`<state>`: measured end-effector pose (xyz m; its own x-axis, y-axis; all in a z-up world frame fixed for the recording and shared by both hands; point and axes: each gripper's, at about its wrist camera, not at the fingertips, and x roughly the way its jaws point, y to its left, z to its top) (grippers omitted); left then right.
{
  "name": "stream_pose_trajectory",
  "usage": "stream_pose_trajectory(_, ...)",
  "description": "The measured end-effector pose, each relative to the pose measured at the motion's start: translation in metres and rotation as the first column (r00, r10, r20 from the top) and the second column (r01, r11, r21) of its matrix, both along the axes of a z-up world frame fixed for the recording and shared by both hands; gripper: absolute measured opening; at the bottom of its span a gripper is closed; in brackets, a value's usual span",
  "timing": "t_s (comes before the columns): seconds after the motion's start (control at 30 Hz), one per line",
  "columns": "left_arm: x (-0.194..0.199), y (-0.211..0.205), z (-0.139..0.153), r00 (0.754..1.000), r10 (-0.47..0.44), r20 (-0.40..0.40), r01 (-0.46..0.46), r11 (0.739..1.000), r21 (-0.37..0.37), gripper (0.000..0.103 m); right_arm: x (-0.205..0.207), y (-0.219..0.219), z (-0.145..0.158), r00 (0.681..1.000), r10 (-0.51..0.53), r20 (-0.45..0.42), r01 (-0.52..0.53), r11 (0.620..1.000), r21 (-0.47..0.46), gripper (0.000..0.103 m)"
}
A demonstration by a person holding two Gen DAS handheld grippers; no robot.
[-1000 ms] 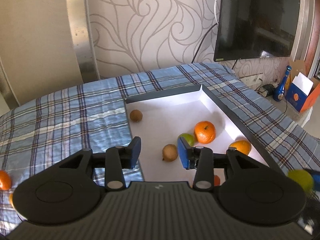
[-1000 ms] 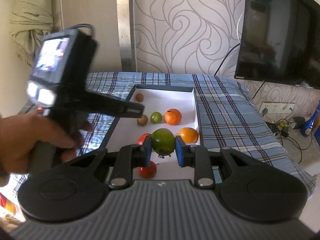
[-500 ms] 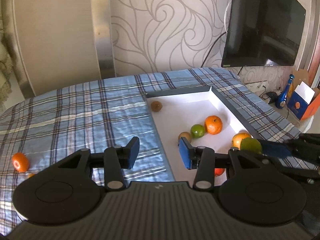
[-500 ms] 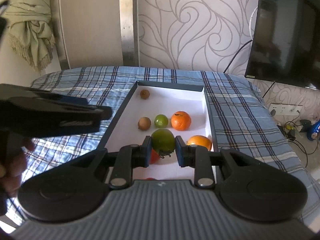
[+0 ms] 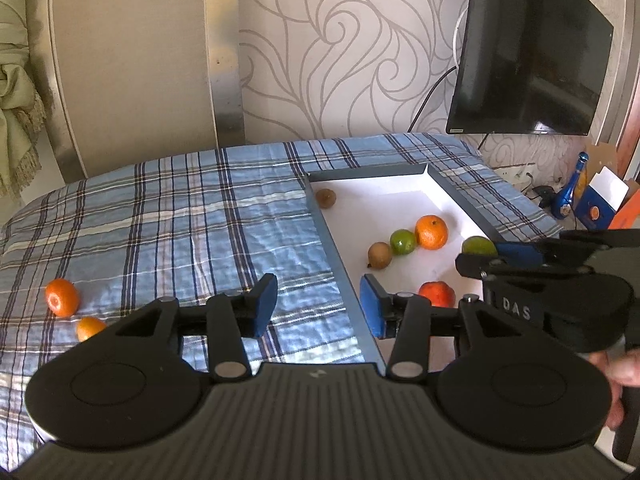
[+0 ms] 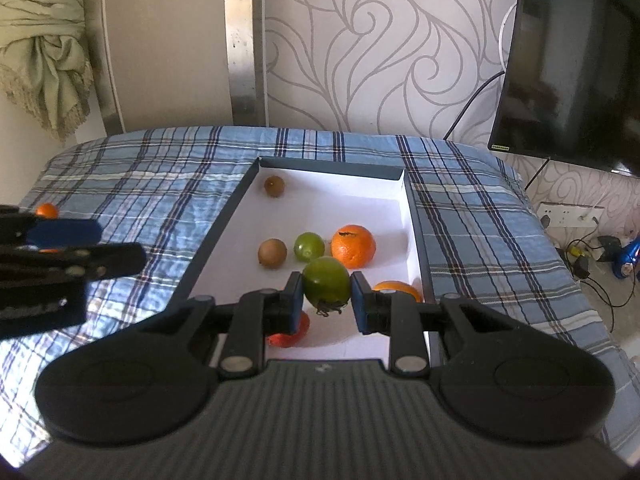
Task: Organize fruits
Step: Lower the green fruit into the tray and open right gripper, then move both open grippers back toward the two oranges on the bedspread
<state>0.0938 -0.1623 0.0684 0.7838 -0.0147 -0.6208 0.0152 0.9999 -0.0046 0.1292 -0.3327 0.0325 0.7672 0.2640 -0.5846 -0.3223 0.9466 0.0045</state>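
Note:
A white tray with a dark rim (image 6: 414, 220) lies on the plaid blue cloth (image 5: 180, 220). In it lie two oranges (image 6: 353, 246), a lime (image 6: 309, 247), two brown fruits (image 6: 272, 253) and a red fruit (image 5: 437, 294). My right gripper (image 6: 326, 300) is shut on a green fruit (image 6: 326, 286) and holds it above the tray's near half. In the left wrist view that green fruit (image 5: 478, 246) shows at the right. My left gripper (image 5: 316, 306) stands open over the tray's left rim with nothing between its fingers. Two small oranges (image 5: 62, 297) lie loose on the cloth at the far left.
A dark television (image 5: 528, 60) hangs on the patterned wall at the right. Beyond the cloth's right edge are a blue bottle (image 5: 570, 190), boxes and cables (image 6: 580, 256). A green curtain (image 6: 48, 60) hangs at the far left.
The left gripper has swung left, so the loose oranges now show, and its jaws have widened a little. The right gripper has carried the green fruit lower and further over the tray.

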Motion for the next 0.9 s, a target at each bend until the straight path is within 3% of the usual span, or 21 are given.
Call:
stream_pose_trajectory(0.5, -0.019, 0.014, 0.001, 1.000, 0.019, 0.016, -0.019, 1.000, 0.020, 0.053, 0.011, 0.008, -0.007, 1.000, -0.021, -0.002, 0.021, 0.999, -0.031, 0.029)
stream_pose_trajectory(0.57, -0.021, 0.017, 0.000, 1.000, 0.023, 0.014, -0.023, 1.000, 0.021, 0.053, 0.012, 0.010, -0.008, 1.000, -0.024, -0.005, 0.024, 0.999, -0.033, 0.035)
stream_pose_trajectory(0.63, -0.023, 0.020, 0.000, 1.000, 0.027, 0.011, -0.028, 0.999, 0.021, 0.053, 0.010, 0.011, -0.008, 0.999, -0.031, 0.009, 0.032, 0.999, -0.036, 0.051)
stream_pose_trajectory(0.9, -0.029, 0.029, -0.002, 0.999, 0.037, 0.008, -0.037, 0.999, 0.017, 0.053, 0.005, 0.016, -0.002, 0.998, -0.037, 0.045, 0.039, 0.998, -0.048, 0.051)
